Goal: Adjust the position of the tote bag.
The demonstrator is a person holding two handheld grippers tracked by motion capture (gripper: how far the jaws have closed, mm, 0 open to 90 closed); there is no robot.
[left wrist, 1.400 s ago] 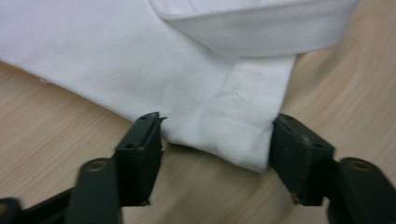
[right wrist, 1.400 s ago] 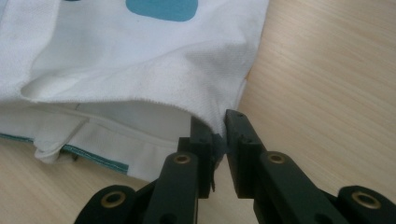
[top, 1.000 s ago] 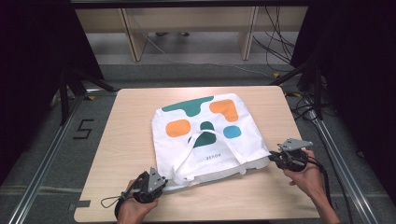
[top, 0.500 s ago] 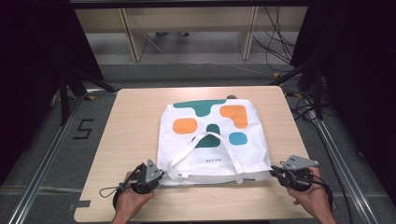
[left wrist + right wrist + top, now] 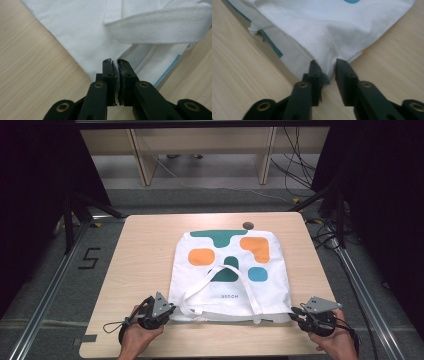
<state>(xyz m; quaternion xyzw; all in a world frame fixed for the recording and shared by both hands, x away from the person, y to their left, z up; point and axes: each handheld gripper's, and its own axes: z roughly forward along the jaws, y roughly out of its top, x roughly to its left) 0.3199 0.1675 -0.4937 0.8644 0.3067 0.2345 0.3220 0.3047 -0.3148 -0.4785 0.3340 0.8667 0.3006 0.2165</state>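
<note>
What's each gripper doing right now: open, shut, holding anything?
Left gripper: shut on the near left corner of the tote bag.
Right gripper: jaws have just been opening; the bag's right corner sits between them, no longer pinched.

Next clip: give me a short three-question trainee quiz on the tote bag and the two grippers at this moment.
1. True or false: the tote bag lies flat on the table with its handles toward the person.
2. Which gripper is clamped on a bag corner: A left, B right, C neither?
3. What has the right gripper just been doing with its jaws?

Key:
1. True.
2. A: the left gripper pinches the corner's cloth.
3. Opening; the bag corner lies between the parted jaws, no longer pinched.
</note>
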